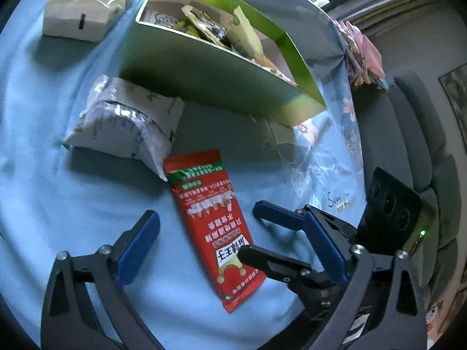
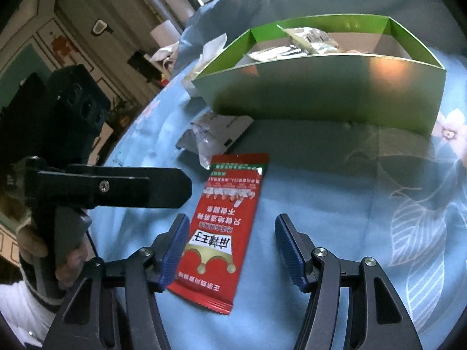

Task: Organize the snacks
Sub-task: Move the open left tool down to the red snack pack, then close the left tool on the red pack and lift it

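Lay flat on the blue cloth (image 2: 335, 204), a red snack packet (image 2: 226, 227) printed upside down with Chinese characters, between the parted fingers of the right gripper (image 2: 230, 250). Left gripper (image 1: 230, 233) likewise spread wide above it. Stood beyond, a green box (image 2: 321, 96) holding snacks.

black hand-held gripper (image 2: 230, 250) frames, ribbed blue pads (image 2: 175, 253).

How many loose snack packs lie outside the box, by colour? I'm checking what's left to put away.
Red packet: 1
White packs, one near the box's front and one farther back: 2
Total outside the green box: 3
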The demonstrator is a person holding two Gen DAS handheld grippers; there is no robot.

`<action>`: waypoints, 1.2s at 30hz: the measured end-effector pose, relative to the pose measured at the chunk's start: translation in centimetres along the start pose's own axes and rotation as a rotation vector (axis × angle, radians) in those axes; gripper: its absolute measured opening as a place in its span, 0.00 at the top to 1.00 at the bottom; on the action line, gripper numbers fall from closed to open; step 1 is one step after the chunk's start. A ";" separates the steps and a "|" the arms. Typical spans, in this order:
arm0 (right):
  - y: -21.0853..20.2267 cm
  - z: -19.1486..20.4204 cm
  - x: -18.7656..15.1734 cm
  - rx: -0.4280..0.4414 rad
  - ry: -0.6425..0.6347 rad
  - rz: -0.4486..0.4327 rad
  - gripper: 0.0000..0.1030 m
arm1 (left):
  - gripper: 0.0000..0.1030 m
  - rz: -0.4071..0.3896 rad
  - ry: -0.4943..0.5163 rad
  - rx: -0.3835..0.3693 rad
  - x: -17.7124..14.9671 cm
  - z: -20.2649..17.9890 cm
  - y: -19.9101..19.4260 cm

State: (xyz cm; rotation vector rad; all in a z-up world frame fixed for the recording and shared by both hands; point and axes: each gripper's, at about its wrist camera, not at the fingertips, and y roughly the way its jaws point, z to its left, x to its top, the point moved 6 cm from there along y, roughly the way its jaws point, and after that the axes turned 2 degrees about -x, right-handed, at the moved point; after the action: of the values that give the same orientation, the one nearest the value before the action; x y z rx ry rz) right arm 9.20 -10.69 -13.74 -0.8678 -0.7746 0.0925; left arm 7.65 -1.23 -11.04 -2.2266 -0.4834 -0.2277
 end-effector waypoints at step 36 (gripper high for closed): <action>-1.3 0.9 0.4 -0.031 -0.054 -0.093 0.87 | 0.74 -0.142 0.082 0.058 0.5 -1.4 -1.5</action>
State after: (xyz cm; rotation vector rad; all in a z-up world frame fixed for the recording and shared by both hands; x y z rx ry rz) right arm 8.63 -10.78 -12.21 -0.8604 -0.8676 0.0221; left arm 7.44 -1.30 -8.98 -2.1199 -0.5967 -0.3729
